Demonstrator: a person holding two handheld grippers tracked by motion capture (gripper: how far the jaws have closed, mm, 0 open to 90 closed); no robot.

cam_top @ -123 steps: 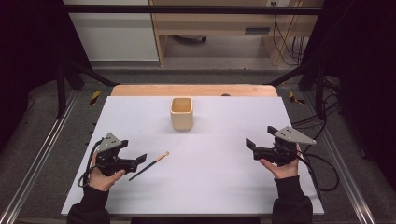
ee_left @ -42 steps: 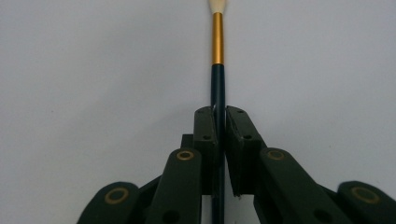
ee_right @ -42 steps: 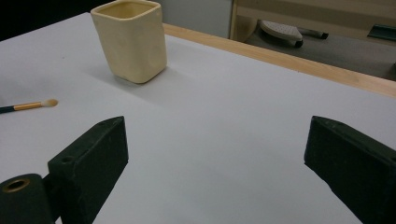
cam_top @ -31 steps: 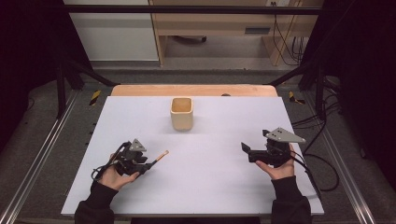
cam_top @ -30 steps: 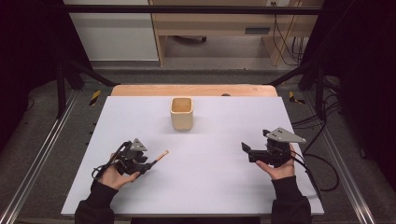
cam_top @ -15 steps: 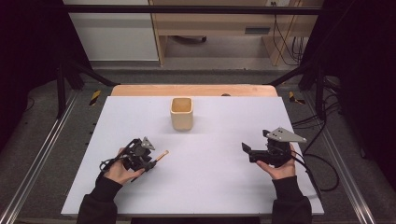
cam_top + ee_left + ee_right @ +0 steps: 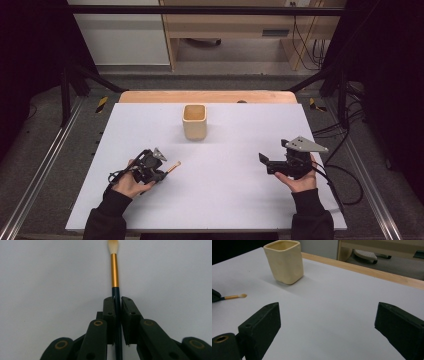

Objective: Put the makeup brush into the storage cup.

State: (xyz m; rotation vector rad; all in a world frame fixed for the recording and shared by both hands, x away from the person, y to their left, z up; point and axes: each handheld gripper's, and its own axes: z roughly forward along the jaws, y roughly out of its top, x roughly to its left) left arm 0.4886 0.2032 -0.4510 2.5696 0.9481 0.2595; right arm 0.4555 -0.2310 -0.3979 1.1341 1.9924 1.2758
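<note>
A small brush (image 7: 114,270) with a dark handle, gold ferrule and pale tip lies on the white table (image 7: 225,200). My left gripper (image 7: 118,303) is shut on its dark handle, the tip pointing away from the jaws. From above, that left gripper (image 7: 159,170) sits at the table's front left with the brush (image 7: 173,167) poking out toward the right. A cream square cup (image 7: 194,121) stands upright at the table's middle back, also the cup (image 7: 284,261) in the right gripper view. My right gripper (image 7: 263,161) is open at the front right, holding nothing.
A wooden strip (image 7: 207,96) edges the table's far side. Cables (image 7: 345,172) trail off the right edge. Beyond the table stand a wooden shelf unit (image 7: 230,30) and a white cabinet (image 7: 120,37).
My left gripper moved right to the brush, turned over and shut on its handle. The right gripper shifted slightly left and stayed open.
</note>
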